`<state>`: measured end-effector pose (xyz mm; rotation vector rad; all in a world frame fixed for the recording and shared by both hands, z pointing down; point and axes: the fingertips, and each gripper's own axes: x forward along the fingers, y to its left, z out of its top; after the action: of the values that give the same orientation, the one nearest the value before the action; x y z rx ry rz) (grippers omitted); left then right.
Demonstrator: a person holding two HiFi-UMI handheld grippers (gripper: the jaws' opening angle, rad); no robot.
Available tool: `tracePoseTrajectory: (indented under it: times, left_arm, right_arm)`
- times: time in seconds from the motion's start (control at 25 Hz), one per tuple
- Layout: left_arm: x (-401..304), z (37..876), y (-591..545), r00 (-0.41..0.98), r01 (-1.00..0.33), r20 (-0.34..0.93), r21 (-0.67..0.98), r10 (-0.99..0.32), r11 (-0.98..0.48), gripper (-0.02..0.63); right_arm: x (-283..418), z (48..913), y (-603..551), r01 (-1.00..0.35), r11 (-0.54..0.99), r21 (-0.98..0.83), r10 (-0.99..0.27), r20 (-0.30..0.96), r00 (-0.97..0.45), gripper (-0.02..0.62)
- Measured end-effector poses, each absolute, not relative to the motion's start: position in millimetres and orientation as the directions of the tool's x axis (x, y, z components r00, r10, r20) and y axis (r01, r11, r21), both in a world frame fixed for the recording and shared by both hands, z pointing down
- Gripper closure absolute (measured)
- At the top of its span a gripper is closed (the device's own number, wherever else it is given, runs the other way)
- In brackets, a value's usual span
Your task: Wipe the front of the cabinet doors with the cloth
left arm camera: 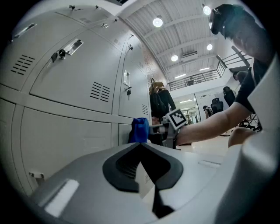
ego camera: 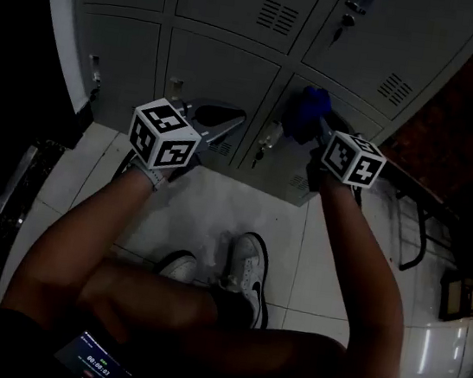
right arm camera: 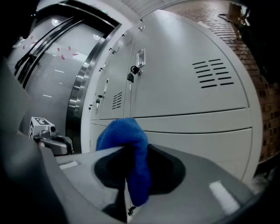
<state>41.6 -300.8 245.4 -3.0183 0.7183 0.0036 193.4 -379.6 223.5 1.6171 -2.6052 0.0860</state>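
Right gripper (right arm camera: 131,151) has its jaws clamped on the blue cloth (right arm camera: 125,136), which bunches up above the tips with a tail hanging down between them. In the head view the cloth (ego camera: 307,106) is up against the top-left part of a bottom-row locker door (ego camera: 352,113), close by the seam with the next door (ego camera: 223,68). Looks to be touching the face or just off it, can't tell which. Left gripper (left arm camera: 141,146) has its jaws closed tip to tip with nothing in them. It is held low in front of that neighbouring bottom door, beside the right one, and isn't doing any work. The person is crouched on the tiled floor (ego camera: 218,199) facing the grey locker cabinet (ego camera: 86,75). Progress: the wipe seems under way on the bottom row. No streaks or wet patches show on any door, so which doors are already done can't be read. The rest of this door and the other fronts should be counted as left.
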Motion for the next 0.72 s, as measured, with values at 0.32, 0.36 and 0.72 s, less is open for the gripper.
tracePoseTrajectory:
  times: [0.32, 0.36, 0.72]
  left_arm:
    - [33.4, 253.4, -301.7, 0.901, -0.433, 0.000, -0.059, -0.434, -0.900, 0.606]
    - [32.9, 252.7, -300.9, 0.902, -0.431, -0.004, -0.058, -0.432, -0.900, 0.606]
    - [41.5, 252.9, -288.0, 0.911, -0.412, 0.002, -0.067, -0.413, -0.909, 0.606]
  right_arm:
    - [164.6, 225.7, -410.9, -0.923, 0.384, 0.035, -0.920, 0.092, -0.380, 0.517]
    - [164.8, 226.4, -410.4, -0.924, 0.377, 0.060, -0.924, 0.091, -0.371, 0.517]
    - [201.2, 228.8, -403.8, -0.959, 0.275, 0.075, -0.958, 0.102, -0.267, 0.517]
